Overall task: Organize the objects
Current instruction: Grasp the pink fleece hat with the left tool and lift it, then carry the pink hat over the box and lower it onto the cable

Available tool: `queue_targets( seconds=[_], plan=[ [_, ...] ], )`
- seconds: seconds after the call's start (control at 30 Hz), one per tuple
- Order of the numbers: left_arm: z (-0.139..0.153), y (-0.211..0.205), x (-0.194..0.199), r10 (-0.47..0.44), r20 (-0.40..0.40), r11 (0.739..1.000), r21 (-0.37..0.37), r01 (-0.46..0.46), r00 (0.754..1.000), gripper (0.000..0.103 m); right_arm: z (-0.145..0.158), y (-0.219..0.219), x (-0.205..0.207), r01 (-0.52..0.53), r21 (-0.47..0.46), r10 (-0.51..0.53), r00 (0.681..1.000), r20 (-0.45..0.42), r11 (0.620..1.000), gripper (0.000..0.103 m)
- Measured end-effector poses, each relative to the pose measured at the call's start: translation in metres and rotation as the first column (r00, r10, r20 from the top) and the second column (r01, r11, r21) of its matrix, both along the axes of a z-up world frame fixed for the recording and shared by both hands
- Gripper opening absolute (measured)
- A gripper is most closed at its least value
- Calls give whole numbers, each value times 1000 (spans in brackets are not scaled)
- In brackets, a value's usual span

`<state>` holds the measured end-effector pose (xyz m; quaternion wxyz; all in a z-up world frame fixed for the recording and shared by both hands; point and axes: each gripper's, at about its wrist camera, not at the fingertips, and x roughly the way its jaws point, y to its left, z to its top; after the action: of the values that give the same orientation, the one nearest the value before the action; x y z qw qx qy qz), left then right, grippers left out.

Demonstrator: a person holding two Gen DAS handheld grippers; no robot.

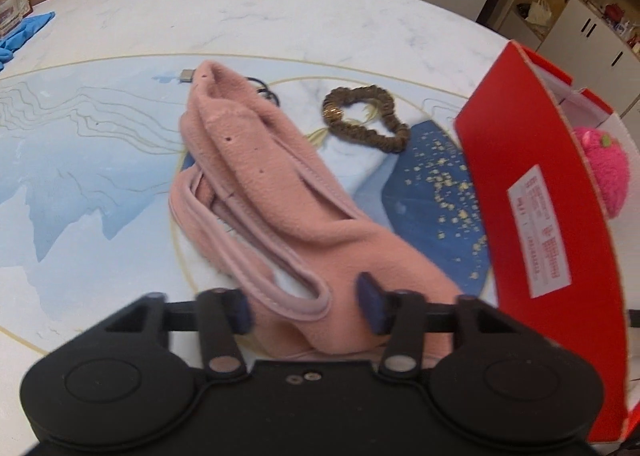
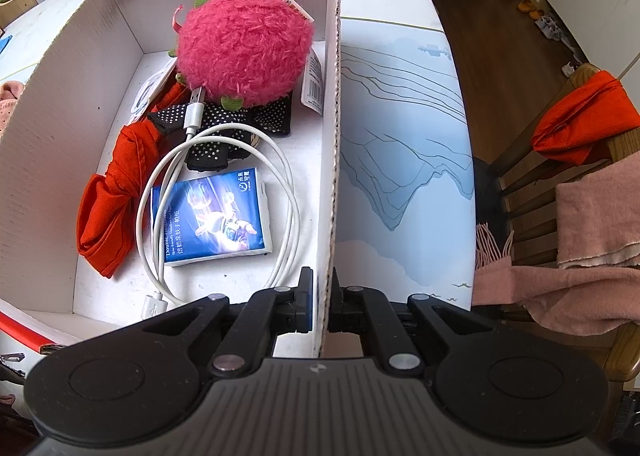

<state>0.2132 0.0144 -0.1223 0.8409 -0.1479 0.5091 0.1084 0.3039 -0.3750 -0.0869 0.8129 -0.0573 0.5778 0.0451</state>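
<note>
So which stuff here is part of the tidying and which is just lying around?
Job: pink fleece at the left claw, brown scrunchie, red box pinched by the right claw.
Lying about: blue cloth, pink scarf.

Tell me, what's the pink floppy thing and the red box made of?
The pink garment looks like soft matte fleece: fuzzy nap, stitched edging. The red box seems to be corrugated cardboard, glossy red outside, white inside: its cut wall edge shows the wavy fluting.

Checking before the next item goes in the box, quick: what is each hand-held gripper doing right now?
Left hand-held gripper: around the pink fleece garment, firm grip unclear.
Right hand-held gripper: closed on the box wall.
</note>
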Motion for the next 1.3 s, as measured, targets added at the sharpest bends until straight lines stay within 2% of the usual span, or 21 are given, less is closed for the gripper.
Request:
queue_targets(
  seconds=[0.07,0.17,0.37,0.67,0.87,1.1,1.3],
  plan=[
    [4,-6,0,-13,8,999,32,12,1000,18,0,0,0,0,0,0,1000,1,1000,5],
    [12,-11,-1,-30,31,998,56,28,999,8,0,-1,-1,0,0,0,1000,1,1000,5],
    [42,-20,-5,-82,89,993,94,73,993,6,0,0,-1,1,0,-1,1000,1,1000,5],
    [97,-26,-6,-146,197,987,98,128,970,6,1,0,-1,1,0,-1,1000,1,1000,5],
    [133,-40,-8,-241,266,968,138,210,933,6,1,0,-1,1,0,-1,1000,2,1000,5],
    [170,-55,-11,-297,349,953,171,251,889,6,0,0,-1,1,0,-1,1000,2,1000,5],
    [210,-77,-10,-365,450,930,224,292,815,6,0,-1,-1,1,1,-1,1000,2,1000,5]
  ],
)
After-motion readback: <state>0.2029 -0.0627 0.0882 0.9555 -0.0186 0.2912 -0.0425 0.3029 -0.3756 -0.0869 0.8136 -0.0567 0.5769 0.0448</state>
